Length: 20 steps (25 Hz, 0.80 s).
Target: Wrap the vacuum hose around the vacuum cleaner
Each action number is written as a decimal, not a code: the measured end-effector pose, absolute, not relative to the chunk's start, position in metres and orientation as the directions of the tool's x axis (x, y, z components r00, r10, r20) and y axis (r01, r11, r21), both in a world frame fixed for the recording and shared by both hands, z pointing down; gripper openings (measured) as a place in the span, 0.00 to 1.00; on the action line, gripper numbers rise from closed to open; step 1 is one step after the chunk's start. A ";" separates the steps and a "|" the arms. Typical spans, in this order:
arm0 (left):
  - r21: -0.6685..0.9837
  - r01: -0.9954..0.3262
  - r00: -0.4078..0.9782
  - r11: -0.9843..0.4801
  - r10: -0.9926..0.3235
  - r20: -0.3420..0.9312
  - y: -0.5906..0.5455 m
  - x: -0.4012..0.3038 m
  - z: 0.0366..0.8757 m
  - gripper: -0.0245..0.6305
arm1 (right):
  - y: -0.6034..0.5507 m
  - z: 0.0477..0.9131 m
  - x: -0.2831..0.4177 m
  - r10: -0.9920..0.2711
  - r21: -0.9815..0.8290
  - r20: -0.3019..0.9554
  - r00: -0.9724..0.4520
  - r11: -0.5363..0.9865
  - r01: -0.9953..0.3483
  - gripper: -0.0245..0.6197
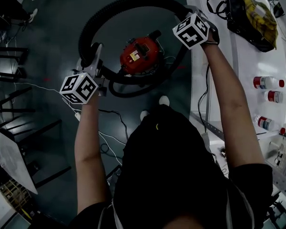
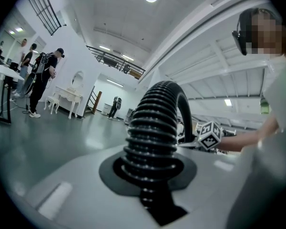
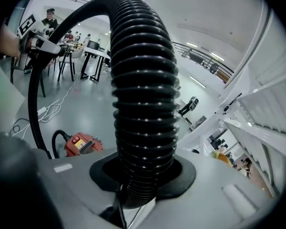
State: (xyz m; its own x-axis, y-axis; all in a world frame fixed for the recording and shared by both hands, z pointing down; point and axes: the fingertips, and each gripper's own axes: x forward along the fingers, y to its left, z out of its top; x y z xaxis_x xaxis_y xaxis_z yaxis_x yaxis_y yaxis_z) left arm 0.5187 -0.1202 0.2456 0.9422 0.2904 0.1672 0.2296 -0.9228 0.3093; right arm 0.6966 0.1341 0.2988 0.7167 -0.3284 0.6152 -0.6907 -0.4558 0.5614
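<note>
Over dark floor [image 1: 57,27], ribbed black hose [image 1: 128,0]

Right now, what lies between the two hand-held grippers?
Head view: the red vacuum cleaner, on the floor inside the hose loop held by the left hand-held gripper and right hand-held gripper.

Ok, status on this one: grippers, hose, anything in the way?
Both shut on the hose: left gripper, right gripper. Hose held as a loop above the red vacuum cleaner, not yet wrapped. White cable on floor, left.
</note>
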 end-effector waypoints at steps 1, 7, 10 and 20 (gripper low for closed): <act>0.310 0.227 0.942 -0.923 0.289 0.171 -0.118 0.522 0.248 0.17 | 0.136 0.297 0.704 -0.327 0.571 0.613 0.719 -0.445 -0.689 0.25; 0.319 0.201 0.945 -0.926 0.269 0.187 -0.107 0.539 0.259 0.17 | 0.138 0.287 0.745 -0.328 0.629 0.596 0.733 -0.378 -0.680 0.25; 0.330 0.171 0.952 -0.928 0.242 0.188 -0.108 0.544 0.265 0.17 | 0.130 0.288 0.759 -0.337 0.638 0.593 0.731 -0.357 -0.682 0.25; 0.424 0.188 0.938 -0.886 0.290 0.190 -0.145 0.552 0.289 0.17 | 0.083 0.310 0.770 -0.289 0.635 0.627 0.723 -0.347 -0.690 0.25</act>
